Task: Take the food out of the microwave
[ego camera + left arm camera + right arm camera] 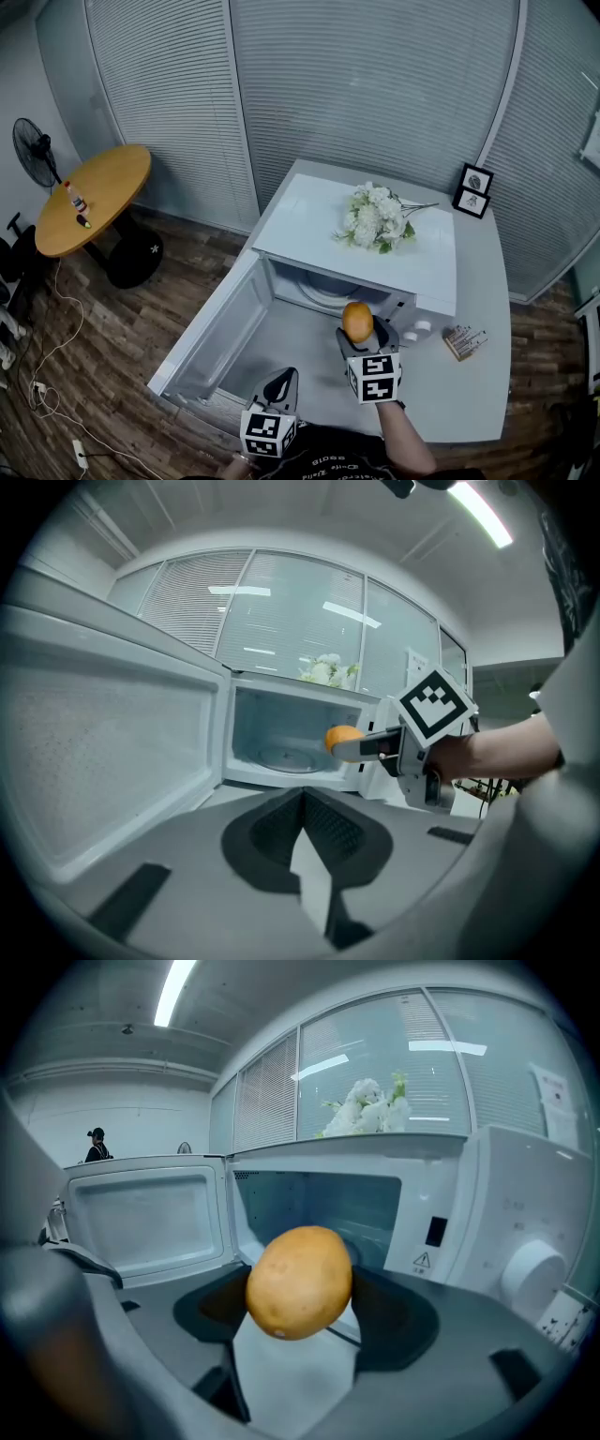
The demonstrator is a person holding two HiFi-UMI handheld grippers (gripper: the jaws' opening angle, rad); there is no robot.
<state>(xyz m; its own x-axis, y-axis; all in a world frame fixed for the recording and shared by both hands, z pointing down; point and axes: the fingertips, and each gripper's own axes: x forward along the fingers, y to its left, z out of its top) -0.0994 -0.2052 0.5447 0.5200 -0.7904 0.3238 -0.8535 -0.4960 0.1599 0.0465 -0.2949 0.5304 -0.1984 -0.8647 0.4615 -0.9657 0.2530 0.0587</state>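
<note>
A white microwave (412, 267) stands on the grey table with its door (220, 323) swung open to the left. An orange-yellow round food item (357, 322) hangs just outside the cavity mouth, and my right gripper (360, 330) is shut on it. In the right gripper view the food (300, 1281) fills the space between the jaws, with the cavity and glass turntable (361, 1237) behind. My left gripper (281, 382) is low at the near table edge, shut with nothing in it. The left gripper view shows the right gripper holding the food (343, 736) before the cavity.
White flowers (377, 217) lie on top of the microwave. Two small picture frames (473, 190) stand at the table's back right, and a small wooden block (464, 342) sits right of the microwave. A round wooden table (94, 197) and a fan (36, 153) are far left on the floor.
</note>
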